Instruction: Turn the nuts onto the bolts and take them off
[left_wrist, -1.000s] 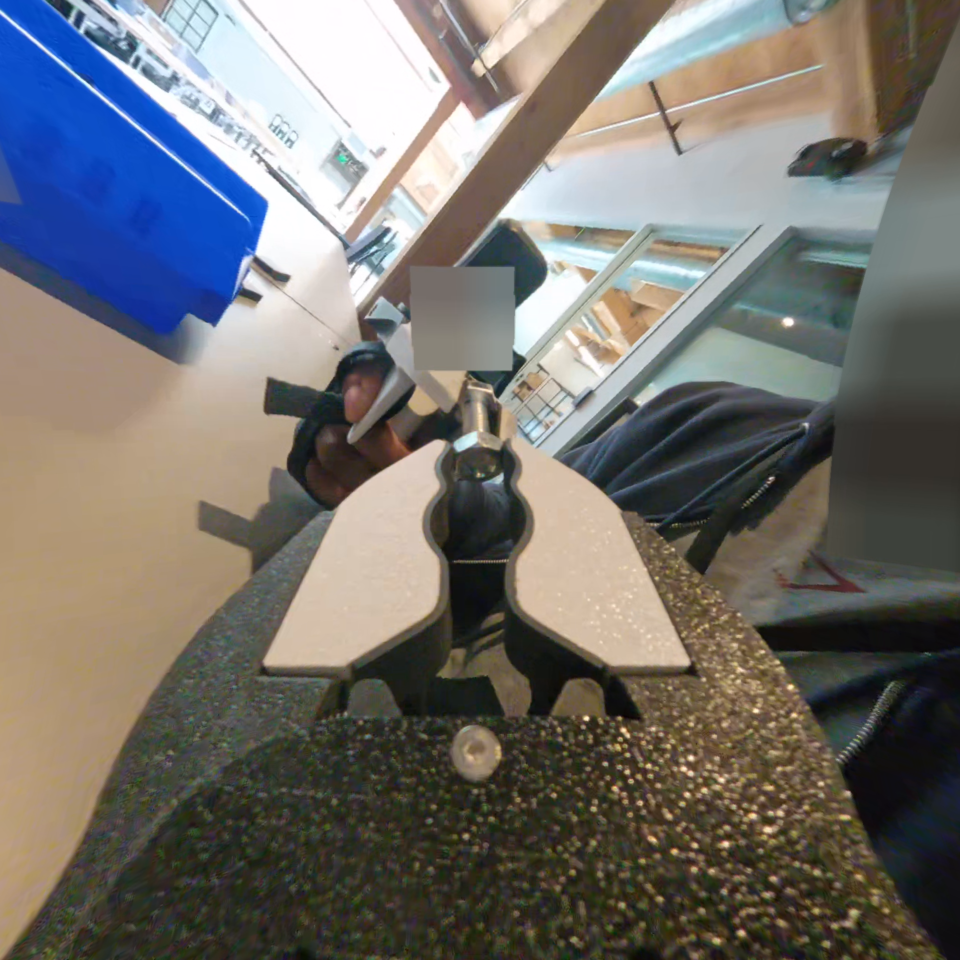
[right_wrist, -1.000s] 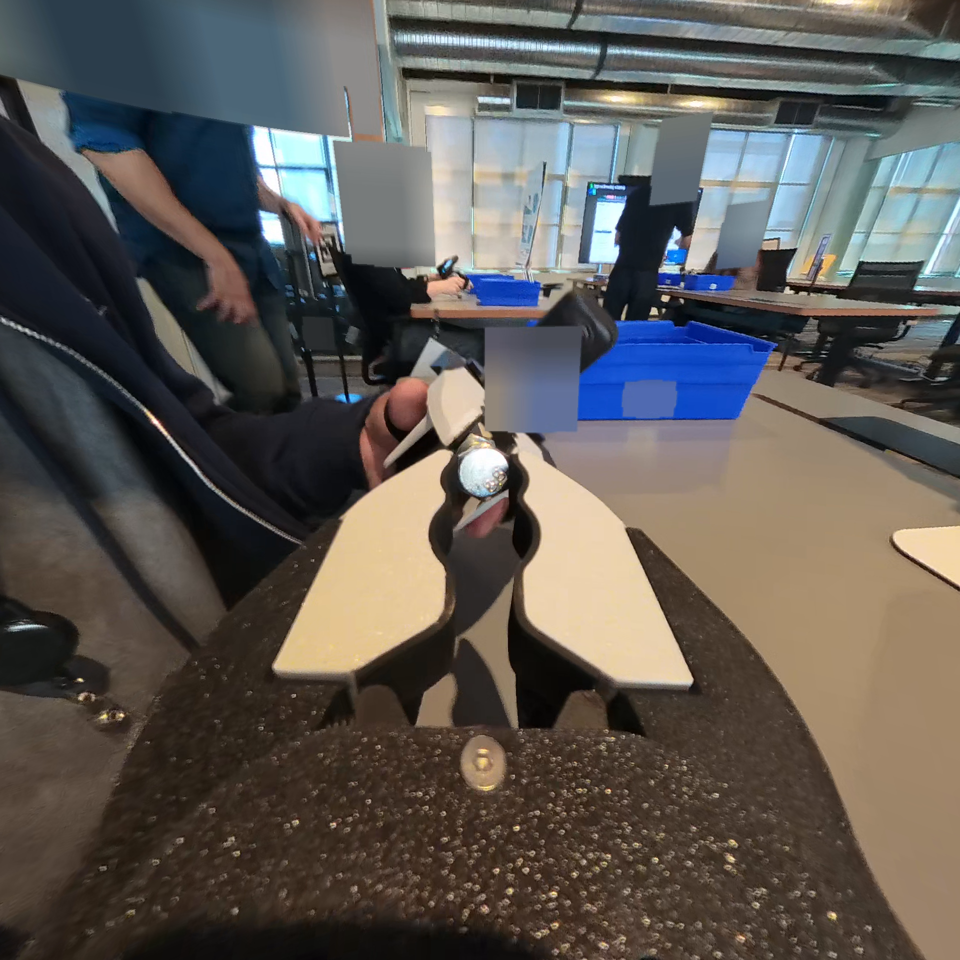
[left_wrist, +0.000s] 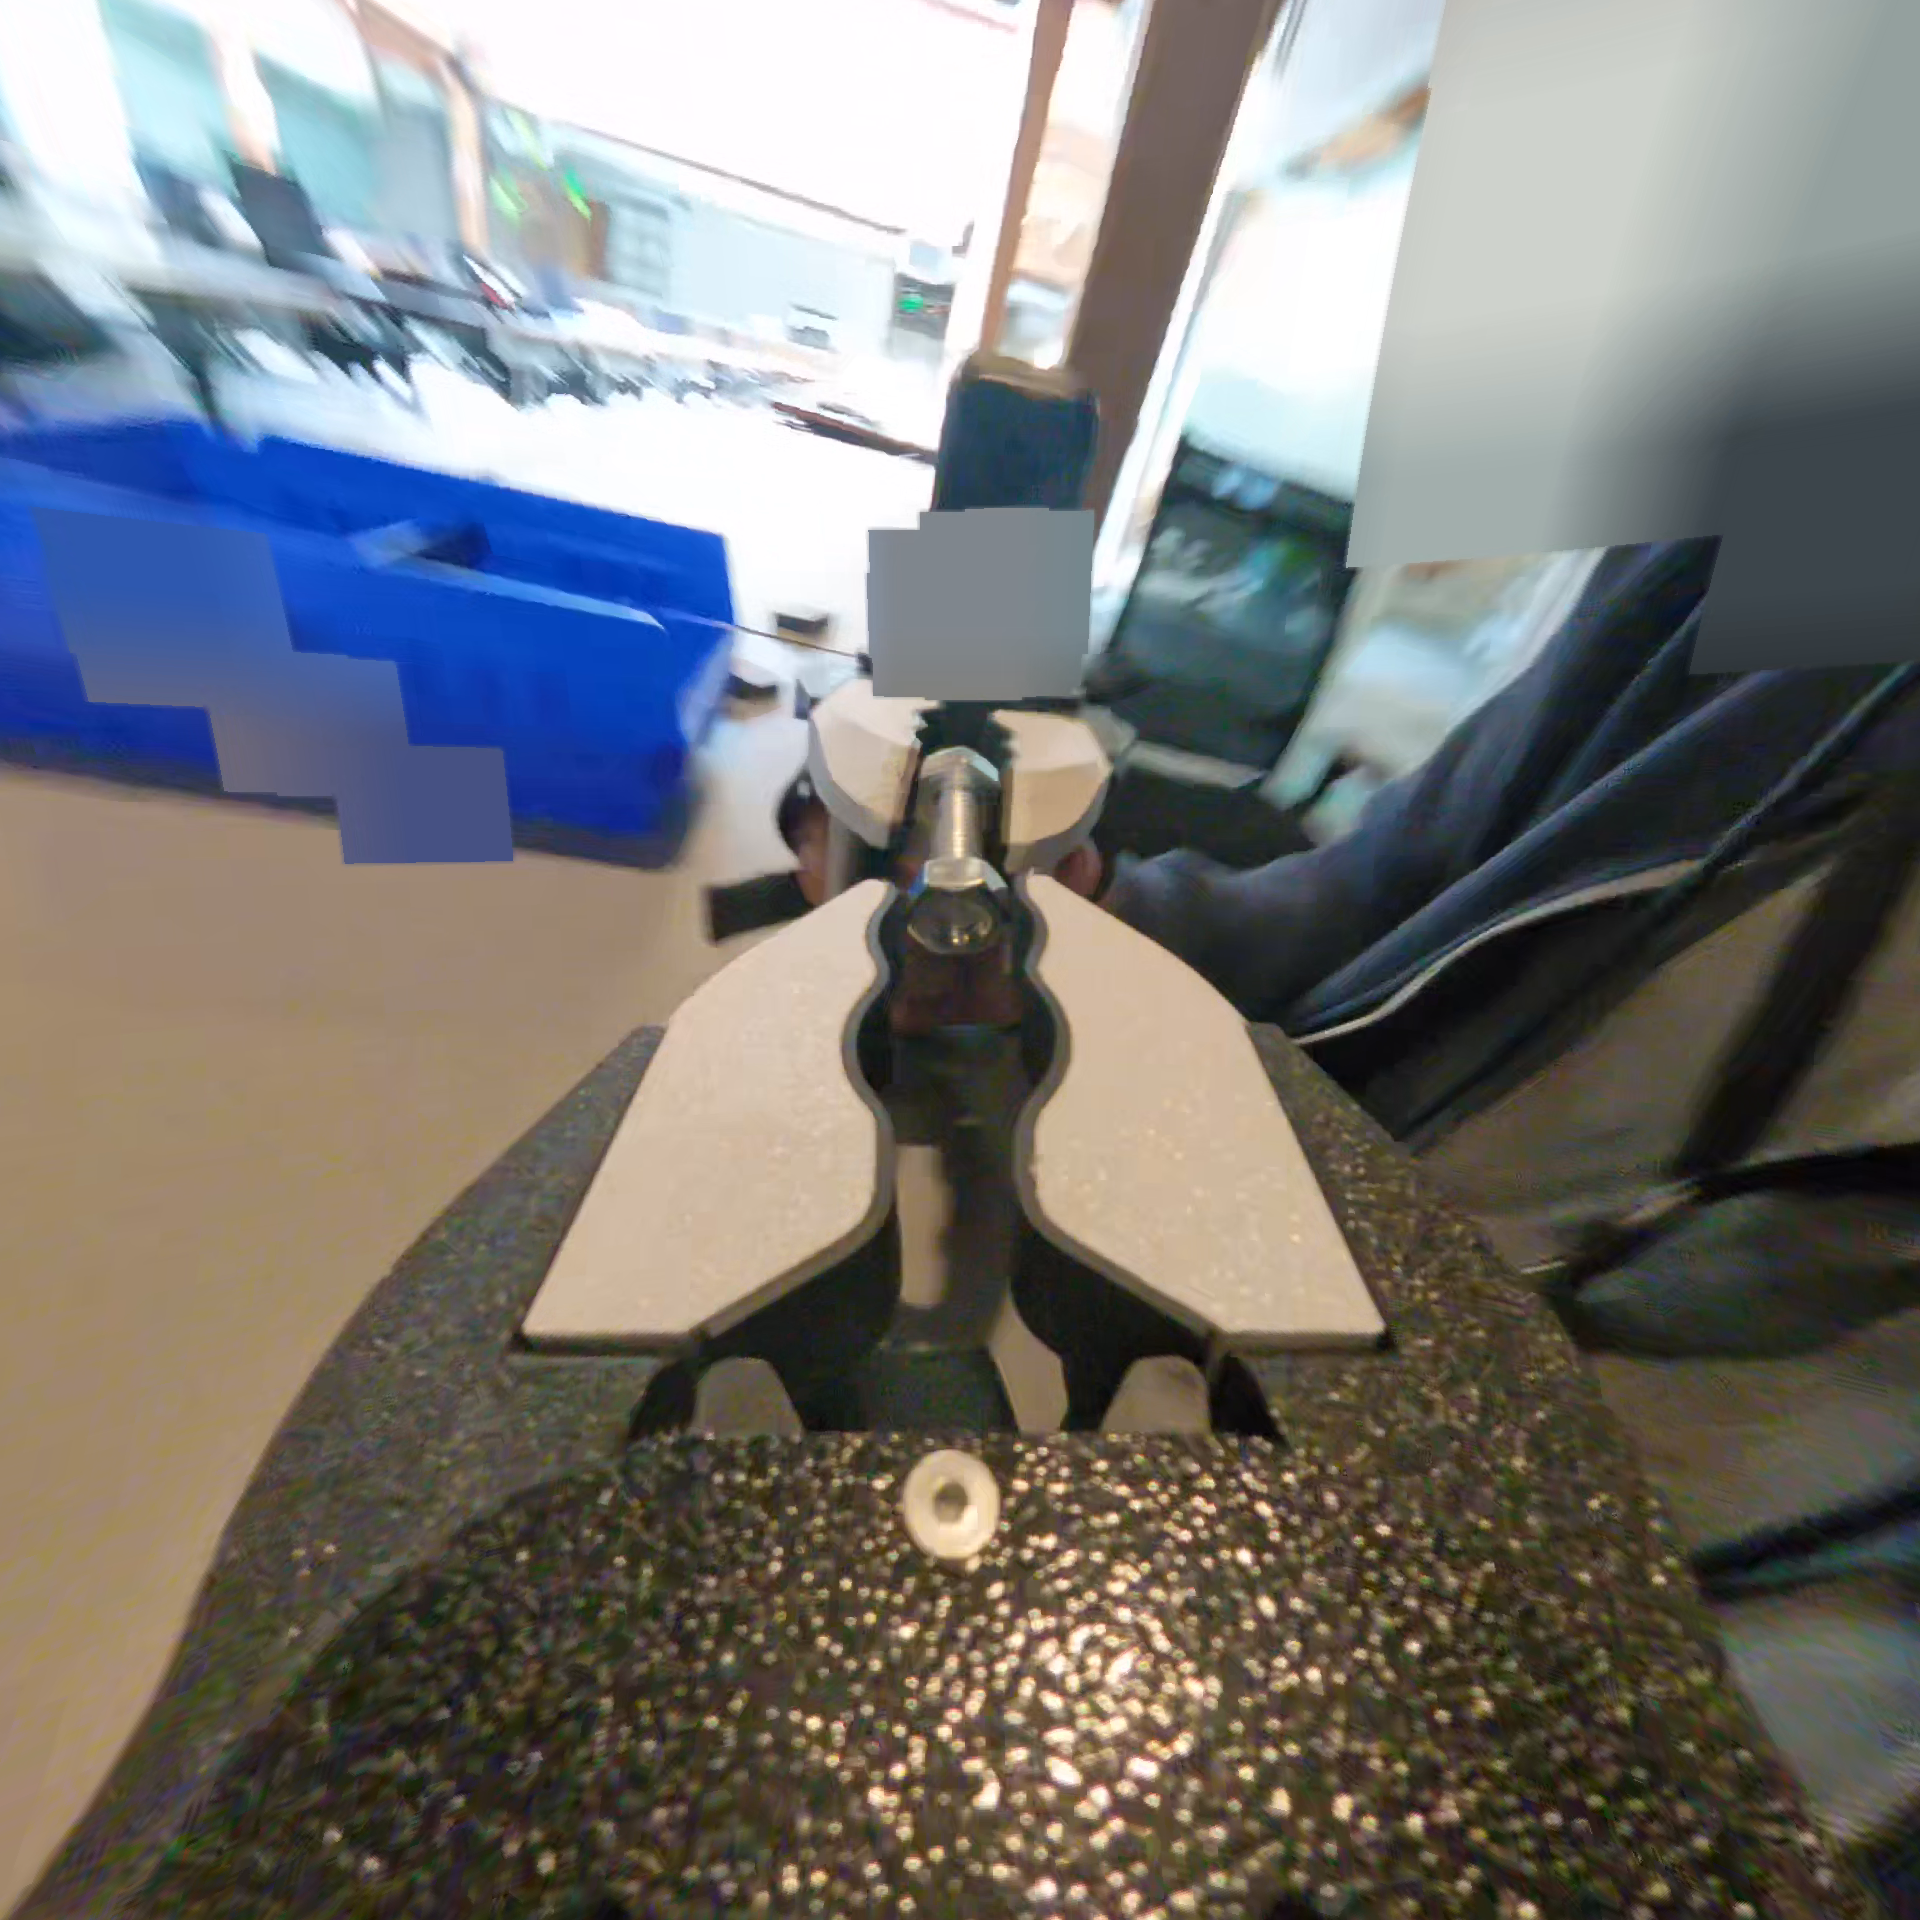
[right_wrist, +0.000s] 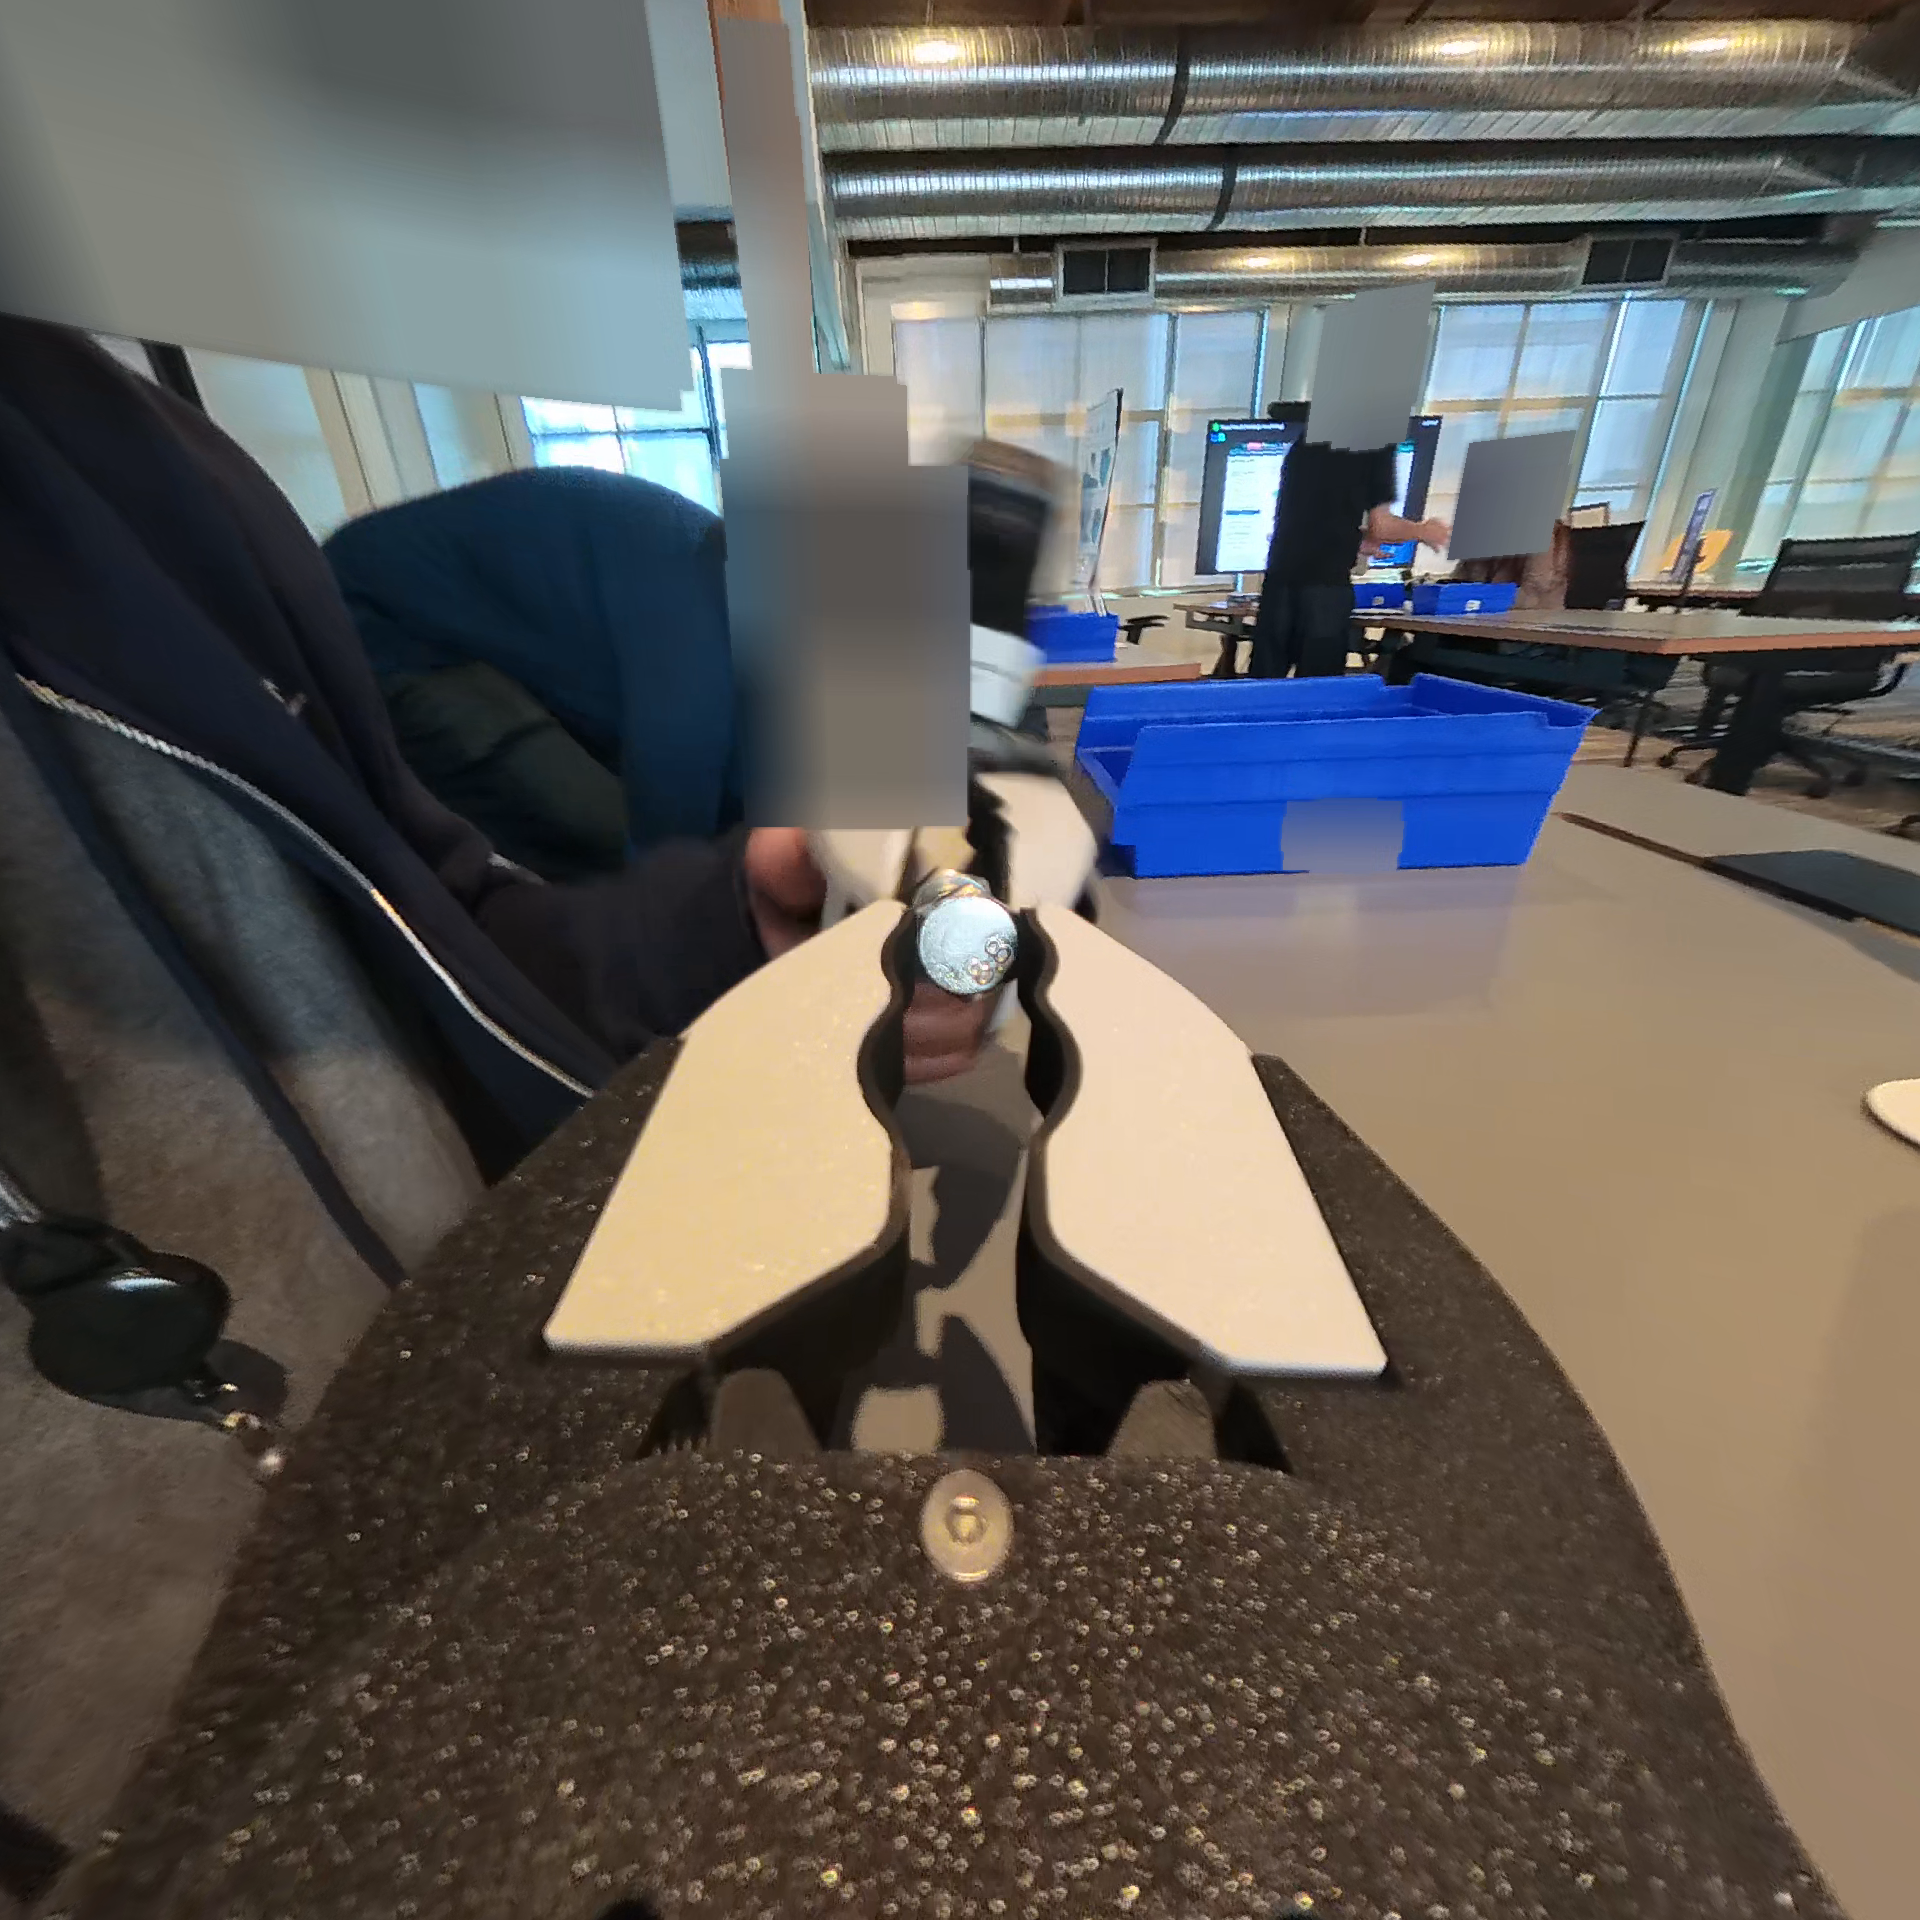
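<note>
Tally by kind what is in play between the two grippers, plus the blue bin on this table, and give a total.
Grippers: 2, left gripper and right gripper
Bolts: 1, bolt
Nuts: 1, nut
Blue bins on this table: 1, blue bin
Total: 5

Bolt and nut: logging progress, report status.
Left gripper shut on nut. Right gripper shut on bolt head. Nut on thread. Nothing blocking.

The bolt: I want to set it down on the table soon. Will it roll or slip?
The bolt looks like bare shiny metal, so probably stiff, heavy for its size and slippery. Its round shank would likely roll on the smooth table, though the head should curve its path.
</note>
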